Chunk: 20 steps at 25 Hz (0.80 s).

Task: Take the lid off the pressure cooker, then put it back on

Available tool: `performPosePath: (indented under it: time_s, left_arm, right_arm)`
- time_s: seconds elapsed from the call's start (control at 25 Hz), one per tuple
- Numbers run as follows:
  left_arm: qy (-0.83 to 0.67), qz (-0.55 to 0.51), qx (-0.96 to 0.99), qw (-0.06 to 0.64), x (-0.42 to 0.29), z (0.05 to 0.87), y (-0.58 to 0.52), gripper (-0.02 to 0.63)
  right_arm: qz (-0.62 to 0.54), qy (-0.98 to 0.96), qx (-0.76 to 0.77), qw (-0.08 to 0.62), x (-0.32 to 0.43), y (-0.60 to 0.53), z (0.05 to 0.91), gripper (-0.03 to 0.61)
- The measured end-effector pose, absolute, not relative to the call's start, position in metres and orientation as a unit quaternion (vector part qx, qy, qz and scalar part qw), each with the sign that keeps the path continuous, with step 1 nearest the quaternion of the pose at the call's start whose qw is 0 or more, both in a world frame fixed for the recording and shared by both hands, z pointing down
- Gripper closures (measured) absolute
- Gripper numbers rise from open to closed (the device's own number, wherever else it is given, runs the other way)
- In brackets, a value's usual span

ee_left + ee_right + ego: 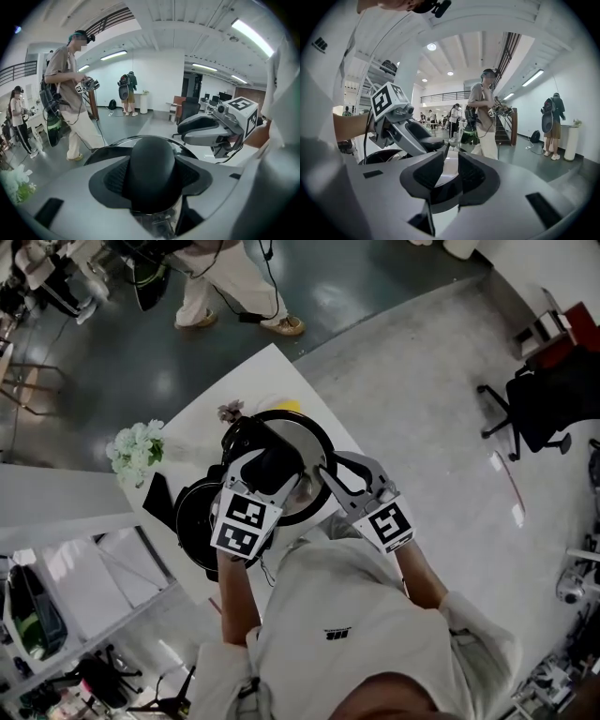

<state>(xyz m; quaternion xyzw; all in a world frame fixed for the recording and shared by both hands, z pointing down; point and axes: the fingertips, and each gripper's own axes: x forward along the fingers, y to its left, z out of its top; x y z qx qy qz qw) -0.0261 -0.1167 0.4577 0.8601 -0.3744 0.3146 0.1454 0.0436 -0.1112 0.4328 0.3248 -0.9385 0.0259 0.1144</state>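
The pressure cooker lid (310, 444), a silver dome with a black rim, hangs over the white table (272, 371), carried by both grippers. My left gripper (272, 467) is shut on the lid's black handle knob (152, 171), which fills the gap between its pads. My right gripper (330, 482) is shut on the lid's rim (446, 165) at the right side; the thin edge runs between its jaws. The black cooker pot (192, 517) stands lower left of the lid, partly hidden by the left gripper, with the lid off it.
White flowers (136, 446) lie at the table's left edge and a yellow object (286, 407) shows behind the lid. A person (225, 287) stands beyond the table's far corner. An office chair (539, 399) is at the right.
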Motion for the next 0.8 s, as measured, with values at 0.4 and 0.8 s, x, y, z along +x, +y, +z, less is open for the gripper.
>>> performPosePath:
  time_s: [0.4,0.8]
  left_arm:
    - [-0.358,0.317,0.865,0.153,0.014,0.478,-0.139,0.327]
    - [-0.345,0.326,0.863,0.173,0.041,0.515,-0.153,0.327]
  right_arm:
    - [0.034,-0.933,0.335,0.127,0.074,-0.132,0.449,0.477]
    - [0.075,-0.922,0.346,0.160,0.098,-0.150,0.475,0.478]
